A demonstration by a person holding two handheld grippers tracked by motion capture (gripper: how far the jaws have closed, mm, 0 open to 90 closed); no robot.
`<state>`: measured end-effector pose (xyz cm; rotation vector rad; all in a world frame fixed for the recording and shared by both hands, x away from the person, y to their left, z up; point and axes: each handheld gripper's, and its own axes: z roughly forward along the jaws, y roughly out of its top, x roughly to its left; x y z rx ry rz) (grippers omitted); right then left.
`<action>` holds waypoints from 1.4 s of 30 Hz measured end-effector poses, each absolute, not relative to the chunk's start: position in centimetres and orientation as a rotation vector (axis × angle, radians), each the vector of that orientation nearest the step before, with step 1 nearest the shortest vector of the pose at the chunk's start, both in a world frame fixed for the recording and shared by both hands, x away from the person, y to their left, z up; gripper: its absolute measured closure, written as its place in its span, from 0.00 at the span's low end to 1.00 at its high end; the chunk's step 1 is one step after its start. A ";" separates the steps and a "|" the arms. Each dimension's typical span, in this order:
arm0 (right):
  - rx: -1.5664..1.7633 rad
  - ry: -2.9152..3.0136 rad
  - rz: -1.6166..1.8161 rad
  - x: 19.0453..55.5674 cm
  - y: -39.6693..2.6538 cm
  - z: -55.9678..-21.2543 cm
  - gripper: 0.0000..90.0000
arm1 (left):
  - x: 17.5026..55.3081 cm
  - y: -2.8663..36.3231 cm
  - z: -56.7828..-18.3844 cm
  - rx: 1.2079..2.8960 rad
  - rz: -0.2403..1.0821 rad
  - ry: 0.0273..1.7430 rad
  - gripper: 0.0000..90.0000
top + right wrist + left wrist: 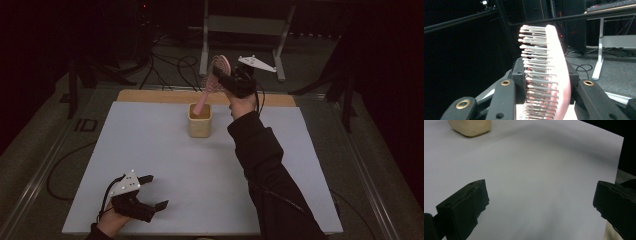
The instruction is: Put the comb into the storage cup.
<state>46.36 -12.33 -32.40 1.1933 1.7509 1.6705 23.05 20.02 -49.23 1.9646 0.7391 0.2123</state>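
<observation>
Roughly, going left to right with the beige cup as the landmark:

Left gripper [150, 192]: it lay low over the white table [165, 165], well to the near left of the cup, in the person's left hand [107, 225]. Its jaws stood wide apart with nothing but bare table between them.

Cup [200, 120]: a squarish beige holder stood upright toward the far middle of the table. Its base also showed at the upper left of the left gripper view [470, 127].

Hairbrush [212, 82]: the pink brush hung tilted over the cup, its handle end down inside the cup's mouth and its head up and to the right of the rim.

Right gripper [222, 80]: it was above and just right of the cup. Its jaws were closed on the brush head, one pad on the smooth back, the other on the bristle side, as the right gripper view showed [549, 75].

Right arm: a dark sleeve [265, 160] reached from the near right edge up toward the cup.

Handling, as a judgement: the brush looked light and rigid in its plastic body, with bristles that give under pressure. The smooth back could slip, so a grip across the head is workable, while the handle neck would be firmer.

Risk: the cup looked light and might tip if the handle pushed its wall.
</observation>
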 end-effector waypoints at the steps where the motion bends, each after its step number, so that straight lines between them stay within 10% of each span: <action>1: 1.194 1.754 1.672 46.4 -12.3 -32.5 0.73 | 23.0 20.0 -49.2 1.965 0.213 0.738 0.00; 42: 1.261 1.814 1.638 47.3 -11.3 -37.2 0.72 | 23.0 20.0 -49.2 1.963 0.211 0.729 0.00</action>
